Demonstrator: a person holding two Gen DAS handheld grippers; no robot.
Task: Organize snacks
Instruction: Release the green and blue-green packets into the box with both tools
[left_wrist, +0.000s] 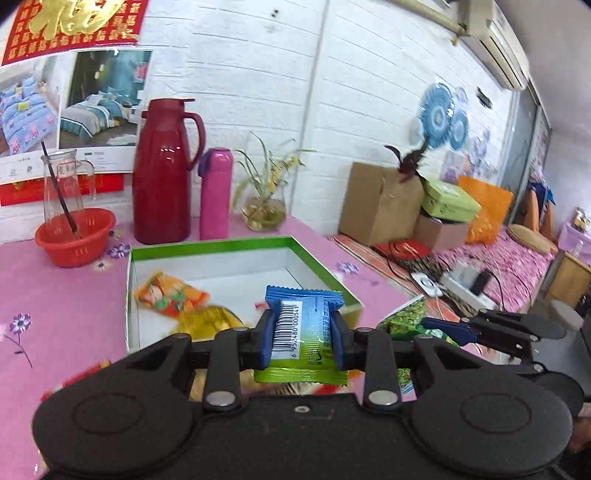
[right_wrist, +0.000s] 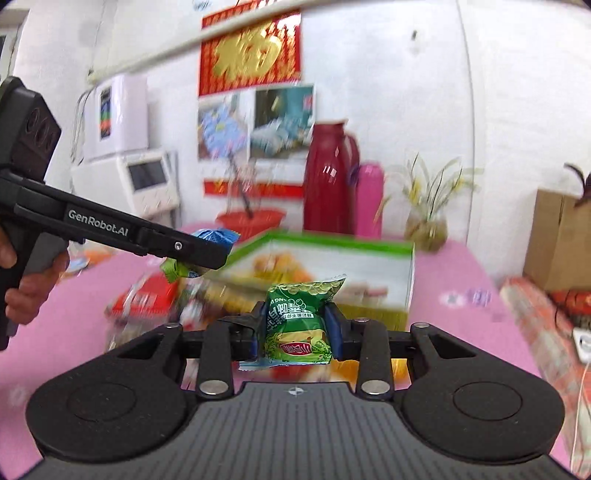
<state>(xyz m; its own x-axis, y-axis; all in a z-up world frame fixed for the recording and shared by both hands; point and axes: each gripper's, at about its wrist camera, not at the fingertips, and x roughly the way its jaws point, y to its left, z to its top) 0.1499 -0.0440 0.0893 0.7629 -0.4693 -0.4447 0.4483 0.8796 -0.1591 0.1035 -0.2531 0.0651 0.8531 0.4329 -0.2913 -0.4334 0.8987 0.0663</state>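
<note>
Ahead I see a red thermos (left_wrist: 162, 173) behind the green-rimmed box (left_wrist: 207, 248); my left gripper (left_wrist: 303, 338) pinches a blue-green packet (left_wrist: 306, 332), my right gripper (right_wrist: 295, 328) a green snack bag (right_wrist: 299, 321).

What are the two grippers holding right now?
Left gripper: closed on a blue-and-green snack packet.
Right gripper: closed on a green snack packet.

My table (left_wrist: 55, 295) wears a pink cloth with purple flowers. On it sit a green-rimmed box (left_wrist: 207, 247), a red basket (left_wrist: 75, 236), a dark red thermos jug (left_wrist: 164, 173), a pink flask (left_wrist: 216, 194) and a glass vase of grasses (left_wrist: 264, 212), all along the wall.
</note>
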